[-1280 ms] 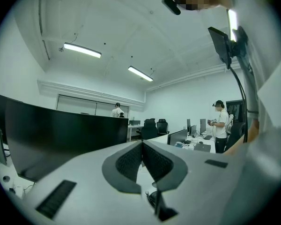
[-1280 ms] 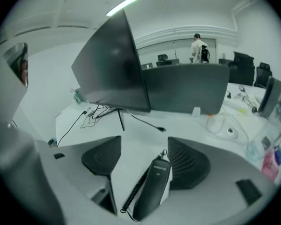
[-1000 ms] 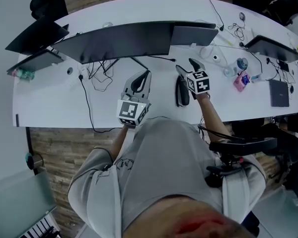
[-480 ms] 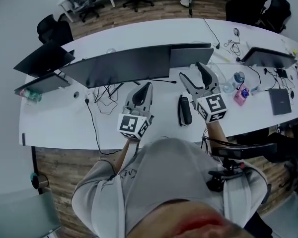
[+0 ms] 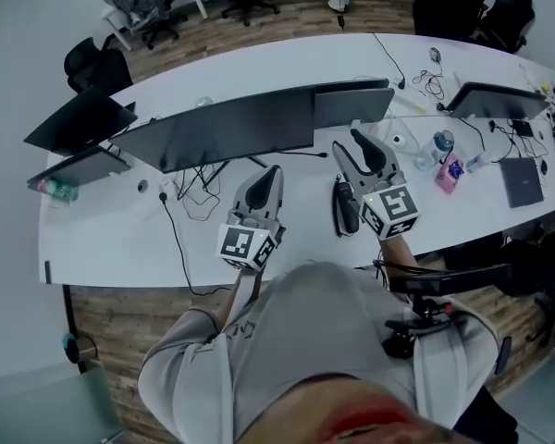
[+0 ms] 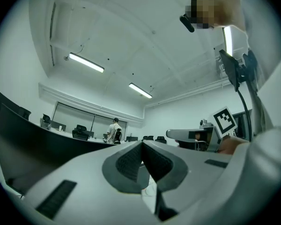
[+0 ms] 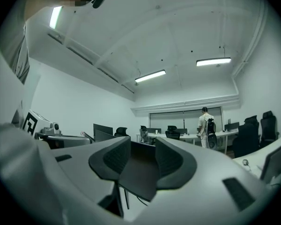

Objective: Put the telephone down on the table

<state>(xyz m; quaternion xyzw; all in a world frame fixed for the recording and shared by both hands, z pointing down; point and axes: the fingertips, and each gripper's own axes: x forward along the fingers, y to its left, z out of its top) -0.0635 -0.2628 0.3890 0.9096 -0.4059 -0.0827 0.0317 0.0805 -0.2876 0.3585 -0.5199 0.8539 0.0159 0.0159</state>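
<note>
White table (image 5: pixel 120 239) bears the telephone (image 5: pixel 348 213) beside the right tool (image 5: pixel 346 142), whose empty, part-spread jaws have just been closing.

Desk (image 5: pixel 102 229): white, smooth, low sheen, looks like laminate. Floor (image 5: pixel 116 313): wood planks w/ visible grain, matt. Telephone (image 5: pixel 345 206): black, smooth, looks plastic, faint gloss. Monitors (image 5: pixel 231 123): dark matt backs. Left claw (image 5: pixel 276 170): pale grey hard shell, smooth, matt, plastic look. Its pads (image 6: pixel 129 162): dark, fine ribbed texture, rubbery. Marker cube (image 5: pixel 248 244): flat b/w printed faces, matt. Shirt (image 5: pixel 305 340): grey cloth, soft folds. Bottle (image 5: pixel 441 144), far right: clear, glossy, looks plastic. Pouch (image 5: pixel 450 160) beside it: pink, material unclear. Chair arm (image 5: pixel 449 276), near right: black, matt. Ceiling (image 6: pixel 131 36): white, smooth, painted.
</note>
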